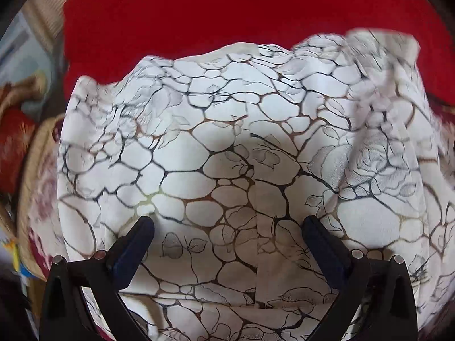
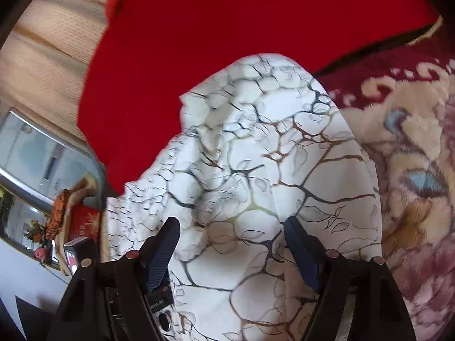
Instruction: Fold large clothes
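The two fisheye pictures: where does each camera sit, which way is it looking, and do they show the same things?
Left wrist view: sits on the left gripper, looking steeply down at the white garment with dark vein-like print on the red blanket; both its open fingers show.
Right wrist view: sits on the right gripper, looking down across the same garment, the patterned plush rug alongside; both its open fingers show.
Shared: garment and red blanket. No hand visible.

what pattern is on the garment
White garment with dark, cracked vein-like lines and leaves; clearest in the left wrist view.
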`<state>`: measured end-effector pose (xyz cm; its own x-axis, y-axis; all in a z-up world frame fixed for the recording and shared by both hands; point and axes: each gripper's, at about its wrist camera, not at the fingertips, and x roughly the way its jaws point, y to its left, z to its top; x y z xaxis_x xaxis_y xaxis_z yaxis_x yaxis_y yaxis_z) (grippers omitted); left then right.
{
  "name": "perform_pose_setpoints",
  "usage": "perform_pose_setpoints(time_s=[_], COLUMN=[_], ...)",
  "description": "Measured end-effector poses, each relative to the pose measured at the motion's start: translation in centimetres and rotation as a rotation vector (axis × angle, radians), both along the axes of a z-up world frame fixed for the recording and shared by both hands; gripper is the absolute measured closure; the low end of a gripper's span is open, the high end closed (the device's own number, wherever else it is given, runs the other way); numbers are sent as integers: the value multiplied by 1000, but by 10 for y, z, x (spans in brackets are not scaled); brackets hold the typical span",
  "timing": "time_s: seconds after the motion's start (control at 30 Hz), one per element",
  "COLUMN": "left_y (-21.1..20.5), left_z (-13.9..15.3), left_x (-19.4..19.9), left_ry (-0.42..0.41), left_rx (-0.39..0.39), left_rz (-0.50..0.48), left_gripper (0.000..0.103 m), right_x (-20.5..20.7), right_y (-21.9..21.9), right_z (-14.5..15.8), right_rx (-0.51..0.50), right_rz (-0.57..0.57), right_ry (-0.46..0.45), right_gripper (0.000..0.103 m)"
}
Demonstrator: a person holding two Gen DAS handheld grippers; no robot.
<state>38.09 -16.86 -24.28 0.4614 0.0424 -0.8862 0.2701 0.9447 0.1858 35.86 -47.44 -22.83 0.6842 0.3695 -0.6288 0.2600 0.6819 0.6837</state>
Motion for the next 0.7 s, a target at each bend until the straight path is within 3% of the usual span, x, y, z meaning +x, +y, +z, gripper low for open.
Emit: perform_pose_setpoints(time_s=[0.1,0.3,0.47,0.6,0.7], left_y=[7,46,119,169,204], left_z=[11,49,57,45,37], left_x=[-4,-35,-55,-60,-60], left_ry=[7,-163,-253,-229,-195], left_rx=[5,36,58,65,20], left_rz=[-22,-27,52,126,188], left_gripper=[0,0,0,0,0], right_x=[-2,-15,-22,-14,-13], right_y=[-1,8,31,48,51], right_z=[7,34,43,20,17], right_rx=[-10,-98,-174,-195,-228], right_rz=[-10,-33,18,84,82], right_ry=[-16,-123,-141,-28,-22], right_gripper=[25,24,24,24,24])
